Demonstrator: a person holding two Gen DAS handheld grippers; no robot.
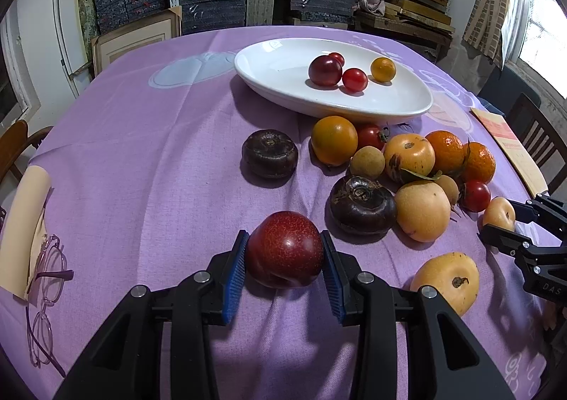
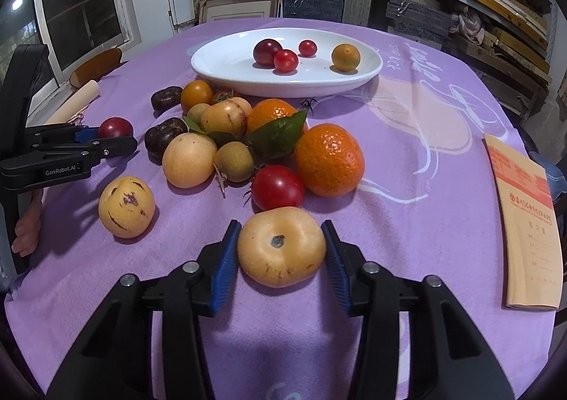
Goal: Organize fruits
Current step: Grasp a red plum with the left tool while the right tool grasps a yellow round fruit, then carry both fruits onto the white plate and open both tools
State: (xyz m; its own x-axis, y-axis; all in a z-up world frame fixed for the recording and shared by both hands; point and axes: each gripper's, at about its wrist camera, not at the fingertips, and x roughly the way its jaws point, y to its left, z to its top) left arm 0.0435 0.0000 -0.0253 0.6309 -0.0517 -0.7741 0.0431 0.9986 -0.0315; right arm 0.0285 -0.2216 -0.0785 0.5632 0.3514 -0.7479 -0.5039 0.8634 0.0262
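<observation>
My left gripper (image 1: pixel 283 237) is shut on a dark red plum (image 1: pixel 285 249) that rests on the purple tablecloth, with a blue pad against each side. My right gripper (image 2: pixel 281 226) is shut on a pale yellow round fruit (image 2: pixel 281 245), stem scar facing up. A loose heap of fruit (image 2: pixel 248 137) lies between the grippers and the plate: oranges, yellow fruits, tomatoes and dark brown ones. The white oval plate (image 1: pixel 255 81) stands beyond the heap. It holds a plum (image 1: pixel 325 71), two cherry tomatoes and a small orange fruit.
A pair of glasses (image 1: pixel 46 279) and a rolled cream paper (image 1: pixel 21 222) lie at the table's left edge. A tan booklet (image 2: pixel 524 219) lies at the right edge. Wooden chairs stand at both sides. Shelves packed with boxes rise behind the table.
</observation>
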